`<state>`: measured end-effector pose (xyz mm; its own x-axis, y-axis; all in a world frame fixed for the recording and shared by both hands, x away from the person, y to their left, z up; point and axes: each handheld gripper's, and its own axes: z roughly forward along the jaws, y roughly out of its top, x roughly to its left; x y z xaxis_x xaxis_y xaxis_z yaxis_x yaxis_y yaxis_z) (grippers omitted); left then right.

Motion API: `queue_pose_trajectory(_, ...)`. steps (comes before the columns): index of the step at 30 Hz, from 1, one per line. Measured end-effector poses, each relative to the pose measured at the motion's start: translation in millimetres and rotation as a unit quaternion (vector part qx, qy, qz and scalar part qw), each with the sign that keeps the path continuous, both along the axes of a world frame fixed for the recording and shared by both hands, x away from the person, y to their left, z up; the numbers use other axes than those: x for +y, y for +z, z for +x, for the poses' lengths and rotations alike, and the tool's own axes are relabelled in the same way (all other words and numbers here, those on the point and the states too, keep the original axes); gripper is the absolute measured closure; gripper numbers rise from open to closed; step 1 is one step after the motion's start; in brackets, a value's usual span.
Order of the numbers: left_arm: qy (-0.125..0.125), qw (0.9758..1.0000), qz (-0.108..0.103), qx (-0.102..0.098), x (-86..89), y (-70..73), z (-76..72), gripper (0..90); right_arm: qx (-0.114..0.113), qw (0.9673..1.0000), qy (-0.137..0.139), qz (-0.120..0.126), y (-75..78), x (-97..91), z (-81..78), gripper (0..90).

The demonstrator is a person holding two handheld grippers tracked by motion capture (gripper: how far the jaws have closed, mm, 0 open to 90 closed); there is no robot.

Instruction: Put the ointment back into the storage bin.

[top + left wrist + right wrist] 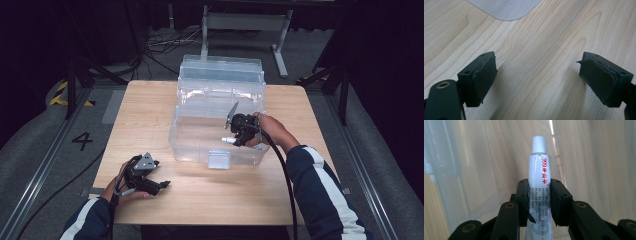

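Red-lettered tube [539,172] in right tool [539,202]

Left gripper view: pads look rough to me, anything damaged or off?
Yes. On the left gripper the black pad covering looks torn: a loose flap curls off the right pad, and the left pad has ragged, peeling edges. Jaws stand open over bare table.

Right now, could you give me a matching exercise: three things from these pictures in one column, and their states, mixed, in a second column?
Things:
1. left gripper
2. right gripper
3. clear plastic box

States:
A. lid swung open, standing on the wooden table
B. jaws wide apart, nothing between them
C. clamped on a white tube with a screw cap

Pairs: 1-B, 2-C, 3-A
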<state>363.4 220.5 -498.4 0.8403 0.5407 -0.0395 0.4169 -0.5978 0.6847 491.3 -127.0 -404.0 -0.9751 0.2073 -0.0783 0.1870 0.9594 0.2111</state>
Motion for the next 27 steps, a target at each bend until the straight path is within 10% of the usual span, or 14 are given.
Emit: queue_pose_trajectory(27, 0.000, 1.0000, 0.000, 0.000, 0.0, 0.0, 0.0, 14.7, 0.024, 0.9997, -0.001, -0.006, -12.7, -1.9, 2.0, 70.9)
